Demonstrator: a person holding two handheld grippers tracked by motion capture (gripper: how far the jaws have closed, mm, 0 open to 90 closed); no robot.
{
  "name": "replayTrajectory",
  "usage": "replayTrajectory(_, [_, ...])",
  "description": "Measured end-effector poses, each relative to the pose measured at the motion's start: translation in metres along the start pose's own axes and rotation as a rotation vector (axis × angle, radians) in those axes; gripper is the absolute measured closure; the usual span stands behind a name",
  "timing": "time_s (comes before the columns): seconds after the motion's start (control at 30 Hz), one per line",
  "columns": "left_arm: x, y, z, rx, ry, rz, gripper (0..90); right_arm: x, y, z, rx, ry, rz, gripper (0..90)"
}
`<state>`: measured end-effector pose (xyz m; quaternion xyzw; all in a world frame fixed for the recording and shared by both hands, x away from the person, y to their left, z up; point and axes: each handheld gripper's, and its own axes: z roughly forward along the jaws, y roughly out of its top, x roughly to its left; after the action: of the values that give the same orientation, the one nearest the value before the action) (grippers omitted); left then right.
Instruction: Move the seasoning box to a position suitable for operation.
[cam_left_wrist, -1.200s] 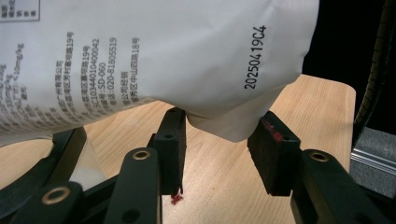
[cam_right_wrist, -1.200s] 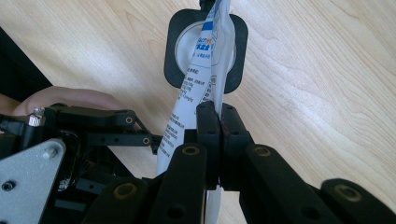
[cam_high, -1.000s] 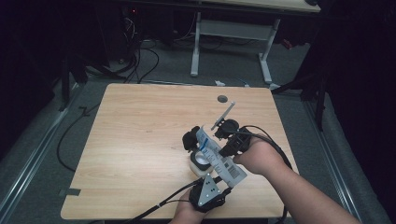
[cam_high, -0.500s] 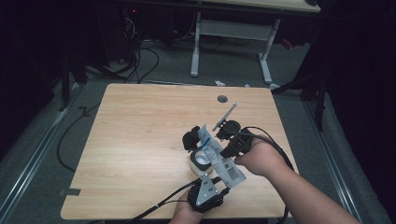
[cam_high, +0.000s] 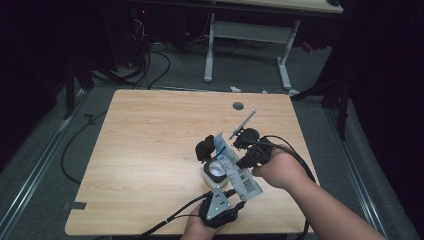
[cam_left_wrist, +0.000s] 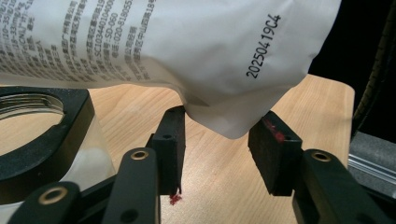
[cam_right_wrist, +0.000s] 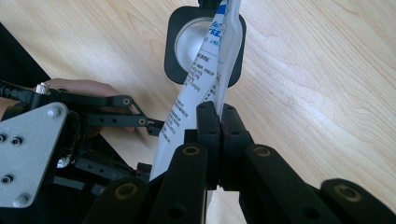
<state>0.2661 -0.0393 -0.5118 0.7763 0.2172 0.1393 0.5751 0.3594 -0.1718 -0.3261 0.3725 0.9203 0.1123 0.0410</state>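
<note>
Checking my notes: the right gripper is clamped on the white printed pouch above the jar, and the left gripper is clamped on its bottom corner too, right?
Not quite. The left gripper is open: in the left gripper view, the white printed pouch hangs between its pads, unclamped. The right gripper is clamped on it above the jar.

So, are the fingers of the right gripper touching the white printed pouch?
Touching. The right gripper view shows the right gripper with both black fingers pressed shut on the white printed pouch edge.
</note>
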Motion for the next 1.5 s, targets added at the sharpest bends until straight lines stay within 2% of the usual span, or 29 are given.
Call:
replayTrajectory(0.13, [0.001, -0.003, -0.001, 0.008, -0.005, -0.005, 54.2, -0.001, -0.001, -0.004, -0.014, -0.004, 0.002, 89.5])
replayTrajectory(0.17, [0.001, -0.003, 0.000, 0.010, -0.006, -0.008, 54.0, 0.000, -0.002, -0.005, -0.013, -0.005, 0.020, 89.5])
replayTrajectory(0.23, [0.001, -0.005, 0.000, 0.013, -0.008, -0.010, 53.6, -0.001, -0.003, -0.006, -0.016, -0.007, 0.007, 89.5])
replayTrajectory(0.43, [0.003, -0.006, -0.003, 0.007, -0.006, -0.008, 51.8, -0.003, -0.008, -0.009, -0.023, -0.008, 0.025, 89.5])
replayTrajectory(0.47, [0.004, -0.007, -0.005, 0.008, -0.005, -0.010, 51.7, -0.004, -0.008, -0.010, -0.028, -0.011, 0.011, 89.5])
replayTrajectory(0.5, [0.006, -0.008, -0.005, 0.010, -0.003, -0.010, 51.4, -0.004, -0.010, -0.011, -0.025, -0.014, 0.029, 89.4])
replayTrajectory(0.8, [0.021, -0.015, -0.019, 0.031, 0.011, -0.018, 50.0, -0.011, -0.021, -0.014, -0.046, -0.031, 0.051, 89.4])
replayTrajectory(0.93, [0.029, -0.017, -0.026, 0.043, 0.029, -0.021, 49.2, -0.014, -0.026, -0.012, -0.051, -0.030, 0.062, 89.5])
replayTrajectory(1.1, [0.039, -0.019, -0.038, 0.035, 0.049, -0.033, 49.0, -0.020, -0.033, -0.010, -0.042, -0.039, 0.071, 89.4])
replayTrajectory(1.23, [0.048, -0.022, -0.049, 0.044, 0.083, -0.004, 48.6, -0.026, -0.039, -0.006, -0.027, -0.050, 0.098, 89.5])
replayTrajectory(1.27, [0.050, -0.023, -0.052, 0.044, 0.090, -0.002, 48.6, -0.028, -0.041, -0.004, -0.027, -0.055, 0.088, 89.4])
replayTrajectory(1.5, [0.071, -0.027, -0.069, 0.055, 0.135, -0.029, 48.1, -0.040, -0.048, 0.005, -0.011, -0.073, 0.113, 89.4])
